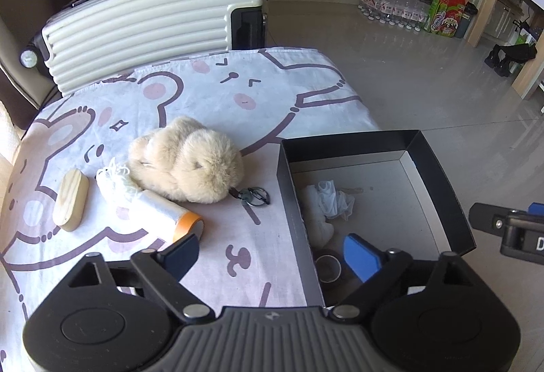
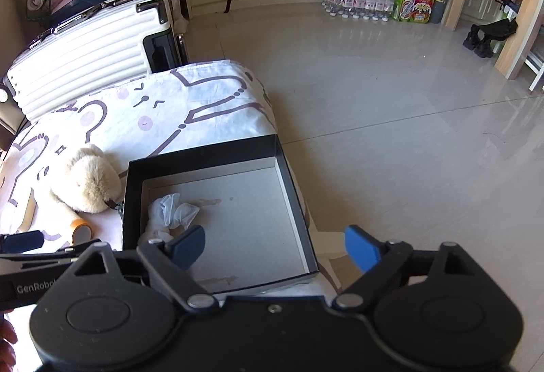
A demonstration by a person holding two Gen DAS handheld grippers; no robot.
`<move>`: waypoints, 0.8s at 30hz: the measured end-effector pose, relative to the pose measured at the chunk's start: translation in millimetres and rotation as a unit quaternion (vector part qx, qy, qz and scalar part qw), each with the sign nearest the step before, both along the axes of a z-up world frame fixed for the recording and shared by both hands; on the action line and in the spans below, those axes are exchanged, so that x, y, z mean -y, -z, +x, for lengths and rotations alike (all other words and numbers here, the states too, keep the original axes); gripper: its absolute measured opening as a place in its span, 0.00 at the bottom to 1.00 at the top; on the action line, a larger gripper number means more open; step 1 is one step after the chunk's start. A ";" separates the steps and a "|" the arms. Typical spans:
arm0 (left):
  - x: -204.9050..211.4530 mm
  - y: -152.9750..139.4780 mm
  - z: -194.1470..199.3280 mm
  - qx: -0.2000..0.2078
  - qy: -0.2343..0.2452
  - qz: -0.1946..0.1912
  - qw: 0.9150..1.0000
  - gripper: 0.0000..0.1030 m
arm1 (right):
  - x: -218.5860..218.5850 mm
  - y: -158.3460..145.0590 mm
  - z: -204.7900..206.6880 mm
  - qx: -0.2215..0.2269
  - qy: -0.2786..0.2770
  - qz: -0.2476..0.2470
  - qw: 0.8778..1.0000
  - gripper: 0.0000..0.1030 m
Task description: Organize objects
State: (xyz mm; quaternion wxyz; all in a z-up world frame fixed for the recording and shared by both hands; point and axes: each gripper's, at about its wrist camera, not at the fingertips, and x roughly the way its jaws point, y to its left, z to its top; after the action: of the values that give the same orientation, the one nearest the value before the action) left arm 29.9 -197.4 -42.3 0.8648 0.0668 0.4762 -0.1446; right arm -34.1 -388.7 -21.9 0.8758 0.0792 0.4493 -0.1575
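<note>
A black open box sits at the right end of the cloth-covered table. Inside it lie a crumpled white cloth and a tape roll. Left of the box are a beige plush toy, a key ring, a film roll with an orange end, a white string bundle and a wooden block. My left gripper is open over the box's left wall, holding nothing. My right gripper is open and empty above the box, near its front right corner.
A white ribbed suitcase stands behind the table. The table's right edge drops to a tiled floor. Packs of water bottles and cabinets line the far wall. The plush toy lies close to the box's left wall.
</note>
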 end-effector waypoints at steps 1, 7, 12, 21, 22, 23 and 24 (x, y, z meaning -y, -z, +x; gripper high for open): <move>-1.3 -0.3 -0.7 0.001 -0.001 0.000 1.000 0.97 | -0.4 -1.0 -1.2 0.001 0.001 -0.003 1.000 0.94; -7.5 -3.1 -3.2 0.006 -0.009 -0.003 1.000 1.00 | -0.2 -2.8 -7.8 0.001 0.006 -0.022 1.000 0.98; -11.9 -5.6 -4.4 0.011 -0.016 -0.008 1.000 1.00 | 2.3 -0.3 -10.5 -0.007 0.012 -0.041 0.999 1.00; -16.4 -8.8 -6.0 0.019 -0.017 -0.013 1.000 1.00 | 9.6 2.1 -15.5 -0.009 0.024 -0.042 0.999 1.00; -16.6 -8.9 -6.1 0.019 -0.016 -0.014 1.000 1.00 | 9.6 2.1 -16.0 -0.007 0.024 -0.042 0.999 1.00; -16.7 -9.3 -6.3 0.020 -0.016 -0.014 1.000 1.00 | 9.5 2.0 -16.3 -0.006 0.024 -0.042 0.999 1.00; -17.0 -9.4 -6.7 0.021 -0.015 -0.015 1.000 1.00 | 9.0 2.1 -16.8 -0.005 0.024 -0.042 0.999 1.00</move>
State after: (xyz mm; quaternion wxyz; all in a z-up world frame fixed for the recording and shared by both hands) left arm 23.2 -180.3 -32.9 0.8776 0.0495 0.4567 -0.1371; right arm -50.9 -397.7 -24.0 0.8719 0.0525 0.4451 -0.1974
